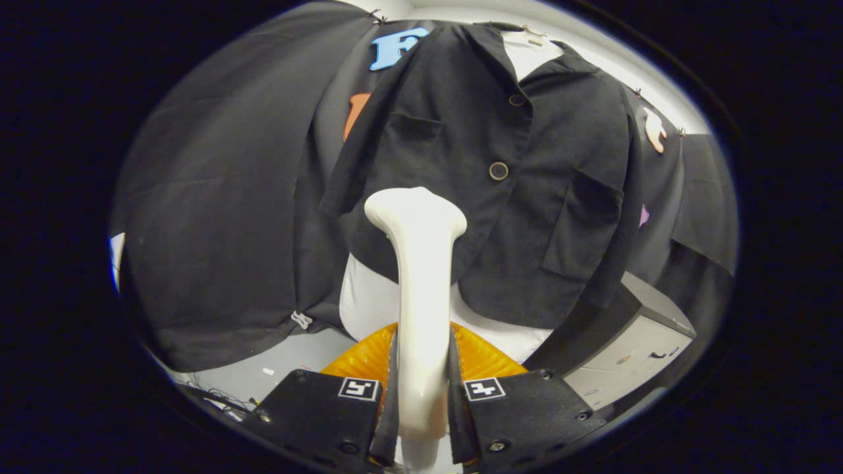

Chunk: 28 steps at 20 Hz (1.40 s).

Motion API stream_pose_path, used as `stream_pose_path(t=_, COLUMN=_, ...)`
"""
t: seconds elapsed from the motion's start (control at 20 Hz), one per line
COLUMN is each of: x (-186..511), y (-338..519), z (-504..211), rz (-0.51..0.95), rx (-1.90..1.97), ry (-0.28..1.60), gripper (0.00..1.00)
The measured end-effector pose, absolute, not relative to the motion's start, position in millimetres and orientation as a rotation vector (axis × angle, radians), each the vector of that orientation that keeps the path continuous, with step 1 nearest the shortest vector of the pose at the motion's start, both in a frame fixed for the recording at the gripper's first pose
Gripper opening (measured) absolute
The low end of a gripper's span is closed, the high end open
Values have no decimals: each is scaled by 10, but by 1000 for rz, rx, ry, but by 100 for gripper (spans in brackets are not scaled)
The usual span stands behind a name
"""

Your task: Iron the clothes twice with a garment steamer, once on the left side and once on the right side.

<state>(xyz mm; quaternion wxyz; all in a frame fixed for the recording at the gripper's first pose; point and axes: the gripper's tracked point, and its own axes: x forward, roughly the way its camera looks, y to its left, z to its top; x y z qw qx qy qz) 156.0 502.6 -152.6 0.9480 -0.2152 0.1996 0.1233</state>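
A black button-front jacket [527, 164] hangs on a white mannequin torso [372, 299] straight ahead. It has two dark buttons down the front and patch pockets on both sides. My gripper [421, 388] is shut on the handle of a white garment steamer [418, 263], which rises upright between the fingers. The steamer's wide head [415, 207] sits at the jacket's lower left front panel, below the chest pocket and close to the cloth; I cannot tell if it touches.
An orange ribbed cone-shaped base [484, 359] sits under the mannequin just beyond the fingers. A grey and white box [625, 349] stands to the right of the jacket. Grey floor [276, 362] with thin cables lies to the left.
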Motion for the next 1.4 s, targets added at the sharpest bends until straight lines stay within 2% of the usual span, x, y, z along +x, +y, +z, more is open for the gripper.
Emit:
stream_pose_path(t=0.85, x=1092, y=4603, z=-2301, rz=276, rx=-427, ry=630, gripper=34)
stream_pose_path(t=1.1, x=966, y=4124, z=-2177, rz=255, rx=-371, ry=663, gripper=34)
stream_pose_path(t=1.4, x=745, y=3330, z=-1515, rz=242, rx=-285, ry=569, gripper=34)
